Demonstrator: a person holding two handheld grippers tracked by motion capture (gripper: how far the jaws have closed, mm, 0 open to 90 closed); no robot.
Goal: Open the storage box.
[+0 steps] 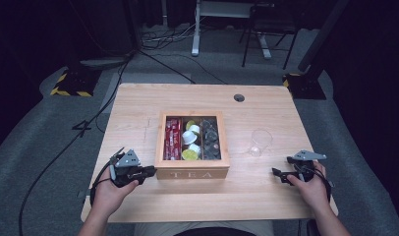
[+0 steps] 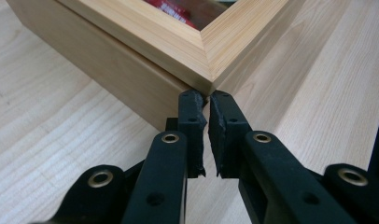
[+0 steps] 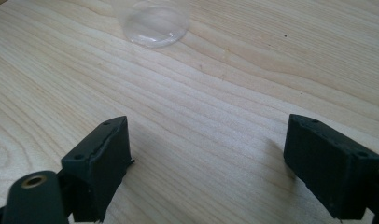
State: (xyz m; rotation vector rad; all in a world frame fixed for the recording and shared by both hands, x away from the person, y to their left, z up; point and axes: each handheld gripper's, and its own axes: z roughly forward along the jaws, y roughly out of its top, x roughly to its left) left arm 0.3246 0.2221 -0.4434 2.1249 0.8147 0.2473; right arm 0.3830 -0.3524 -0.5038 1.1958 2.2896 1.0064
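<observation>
Left gripper view: the left gripper [image 2: 207,100] has its jaws together, tips touching the near-left corner of the wooden tea box [image 2: 131,60] under its glass-paned lid [image 2: 169,28]. A slip could shove the box far-right. The right gripper [image 3: 215,149], jaws apart, points at the clear plastic cup [image 3: 155,23].

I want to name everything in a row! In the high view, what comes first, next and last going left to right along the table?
left gripper → wooden tea box → clear plastic cup → right gripper
</observation>
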